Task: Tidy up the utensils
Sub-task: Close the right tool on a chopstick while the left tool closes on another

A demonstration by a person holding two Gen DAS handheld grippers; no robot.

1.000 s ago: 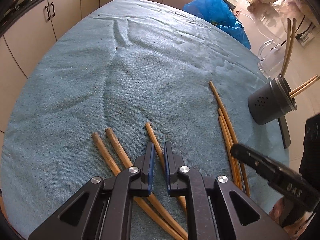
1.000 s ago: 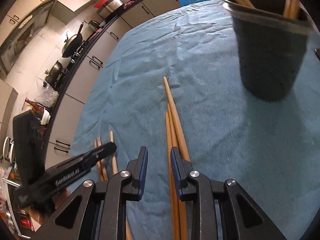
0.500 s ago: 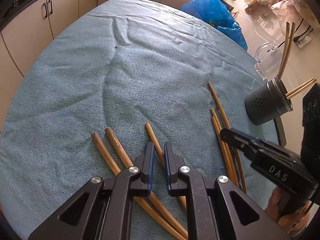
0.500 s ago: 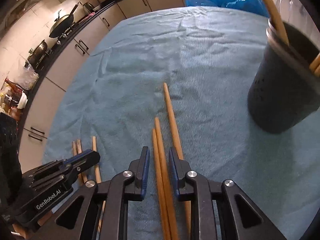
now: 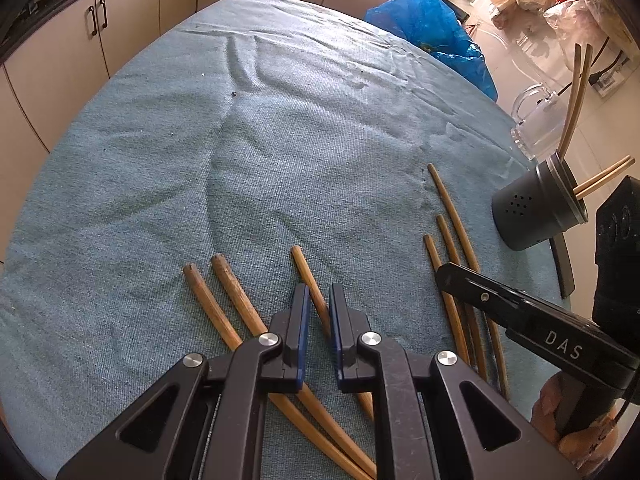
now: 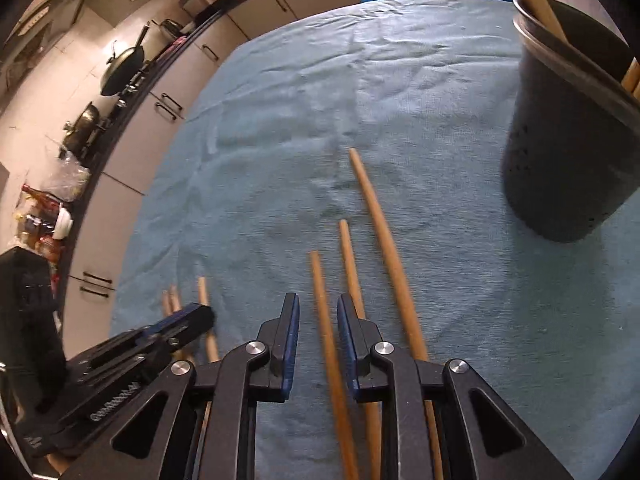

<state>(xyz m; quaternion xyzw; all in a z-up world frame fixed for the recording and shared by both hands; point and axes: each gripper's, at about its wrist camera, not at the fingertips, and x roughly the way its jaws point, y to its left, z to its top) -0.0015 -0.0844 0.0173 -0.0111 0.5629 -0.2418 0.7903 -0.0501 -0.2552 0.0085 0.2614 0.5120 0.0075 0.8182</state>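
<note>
Six wooden chopsticks are lying on the blue cloth [image 5: 280, 160] beside the dark holder [image 5: 532, 208]: three chopsticks [image 6: 360, 264] near it, three darker chopsticks [image 5: 236, 300] farther off. More are standing inside the holder. The right gripper [image 6: 318, 312] is hovering with its jaws spread around the shortest near stick, not pinching it. The left gripper [image 5: 318, 300] is straddling one darker stick, jaws slightly apart.
</note>
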